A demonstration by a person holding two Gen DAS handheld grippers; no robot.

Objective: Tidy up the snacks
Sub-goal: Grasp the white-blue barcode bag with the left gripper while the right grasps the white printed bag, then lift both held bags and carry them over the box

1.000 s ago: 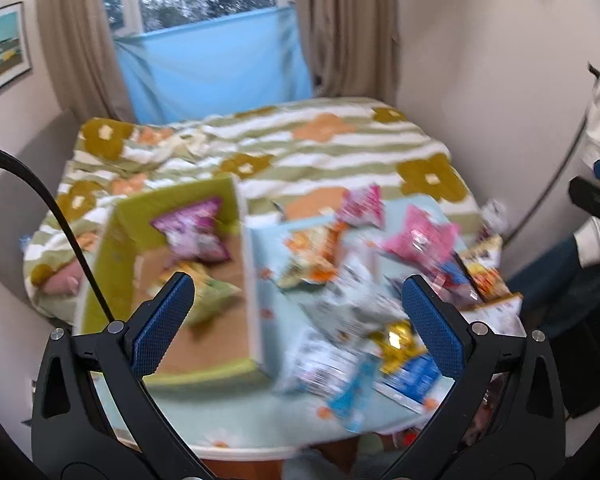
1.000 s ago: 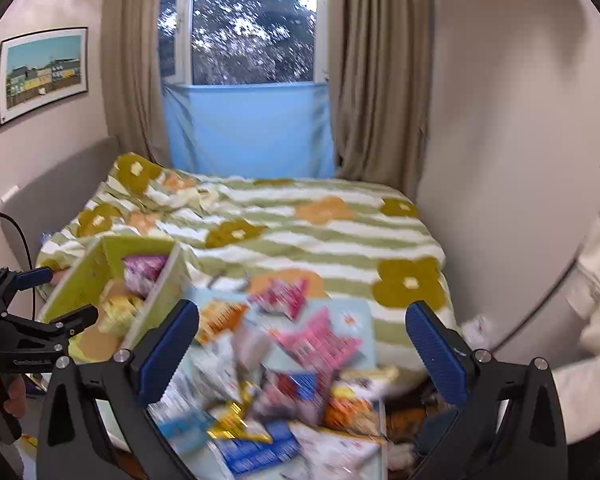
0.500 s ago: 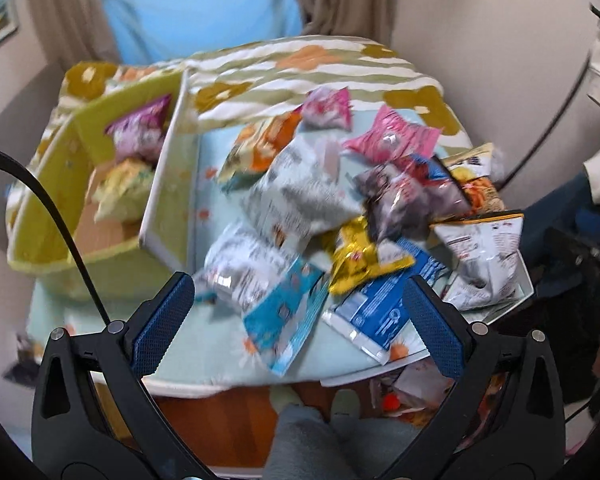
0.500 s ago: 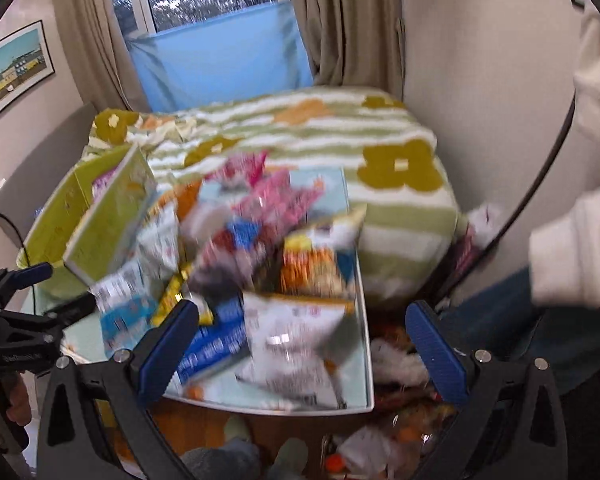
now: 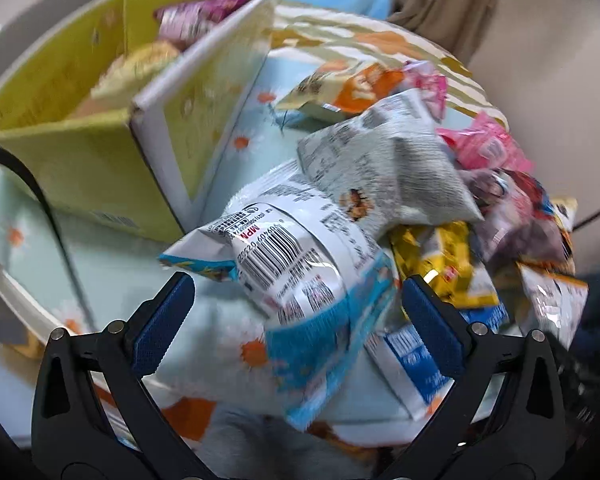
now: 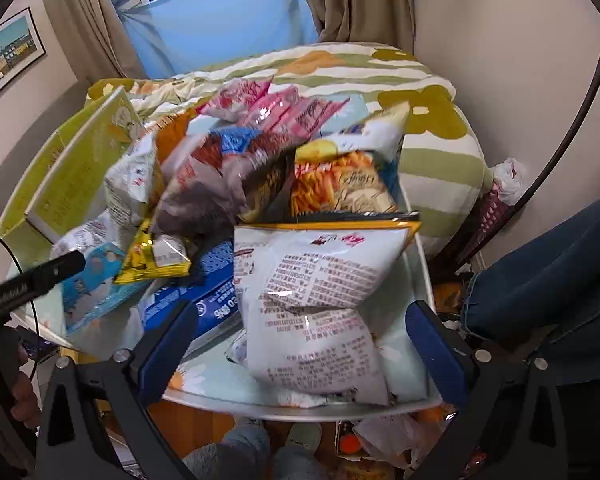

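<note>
— So, jaws first: how do they stand?
— Both pairs are spread wide and hold nothing. The left gripper (image 5: 296, 318) hangs low over a white and blue packet (image 5: 300, 268), barcode side up, which fills the centre of the left view between the blue pads (image 5: 162, 324). The right gripper (image 6: 300, 344) frames a white bag with red print (image 6: 320, 304) at the lower centre of its own view; I cannot tell whether either pad touches the wrapper

— Why approach those two?
— My guess is that they lie on top and nearest the front edge, so each can be pinched without digging into the heap. Soft, puffed bags like these probably give under the pads and may slip

— And the rest of the snacks?
— Piled loose on a pale blue tray with daisies (image 6: 416, 280). In the right view a yellow foil packet (image 6: 156, 252) sits left of centre, a blue packet (image 6: 204, 300) half under the white bag, an orange bag (image 6: 340, 188) behind it, pink packets (image 6: 284, 112) toward the top

— Containers?
— One yellow-green cardboard box (image 5: 92, 160), open-topped, at the upper left of the left view, standing on the same tray just beside the heap. Inside I make out a purple packet (image 5: 196, 12) and a yellowish one (image 5: 140, 68), both blurred. Most of the sorting looks undone, since the heap far outweighs what the box holds
</note>
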